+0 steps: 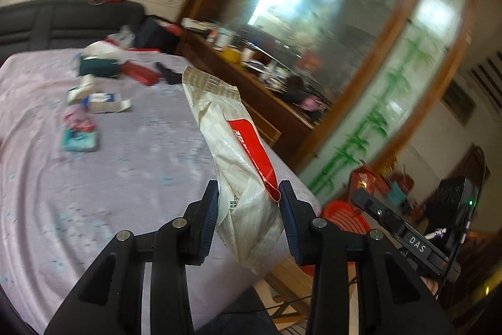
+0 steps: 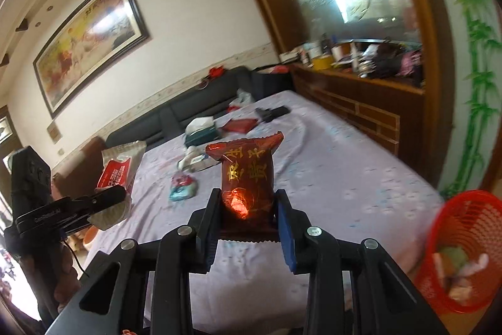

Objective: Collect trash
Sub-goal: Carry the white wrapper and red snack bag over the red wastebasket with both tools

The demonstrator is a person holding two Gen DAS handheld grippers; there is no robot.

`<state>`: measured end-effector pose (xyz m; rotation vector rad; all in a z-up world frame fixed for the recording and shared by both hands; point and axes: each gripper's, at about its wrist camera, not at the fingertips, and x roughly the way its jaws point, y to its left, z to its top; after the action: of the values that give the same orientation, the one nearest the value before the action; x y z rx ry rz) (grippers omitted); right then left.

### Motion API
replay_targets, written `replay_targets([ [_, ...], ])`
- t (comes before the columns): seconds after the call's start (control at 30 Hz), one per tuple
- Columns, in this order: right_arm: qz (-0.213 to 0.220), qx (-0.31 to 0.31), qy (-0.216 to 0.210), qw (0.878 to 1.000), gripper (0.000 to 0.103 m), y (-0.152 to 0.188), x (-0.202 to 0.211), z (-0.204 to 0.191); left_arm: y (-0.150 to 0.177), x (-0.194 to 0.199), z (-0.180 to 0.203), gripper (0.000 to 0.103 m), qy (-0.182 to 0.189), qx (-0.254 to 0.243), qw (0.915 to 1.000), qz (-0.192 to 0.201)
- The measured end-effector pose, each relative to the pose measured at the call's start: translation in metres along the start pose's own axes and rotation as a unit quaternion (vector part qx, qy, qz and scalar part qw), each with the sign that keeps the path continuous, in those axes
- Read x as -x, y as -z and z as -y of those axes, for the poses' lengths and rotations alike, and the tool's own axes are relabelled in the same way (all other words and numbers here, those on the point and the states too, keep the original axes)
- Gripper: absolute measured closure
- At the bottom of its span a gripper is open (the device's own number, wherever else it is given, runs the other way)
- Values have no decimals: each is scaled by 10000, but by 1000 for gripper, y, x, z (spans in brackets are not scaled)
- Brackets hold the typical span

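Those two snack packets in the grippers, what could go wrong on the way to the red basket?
The white and red packet is pinched only near its lower end by the left gripper, so it could flop or slip. The dark red packet is glossy and may slide from the right gripper. The red basket looks light; a careless drop might tip it.

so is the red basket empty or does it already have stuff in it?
Not empty. The red basket already holds several wrappers and scraps, visible through its open top in the right wrist view.

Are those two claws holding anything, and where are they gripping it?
Yes. The left gripper pinches a white-and-red wrapper near its lower end. The right gripper pinches a dark red snack packet by its bottom part.
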<state>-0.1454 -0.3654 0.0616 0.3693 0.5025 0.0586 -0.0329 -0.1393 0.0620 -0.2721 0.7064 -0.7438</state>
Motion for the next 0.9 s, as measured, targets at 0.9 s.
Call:
replay_targets([
  [0.9, 1185, -611, 1420, 9808, 68, -16, 136, 85, -2, -73, 163, 66, 1473, -1445, 9764, -642],
])
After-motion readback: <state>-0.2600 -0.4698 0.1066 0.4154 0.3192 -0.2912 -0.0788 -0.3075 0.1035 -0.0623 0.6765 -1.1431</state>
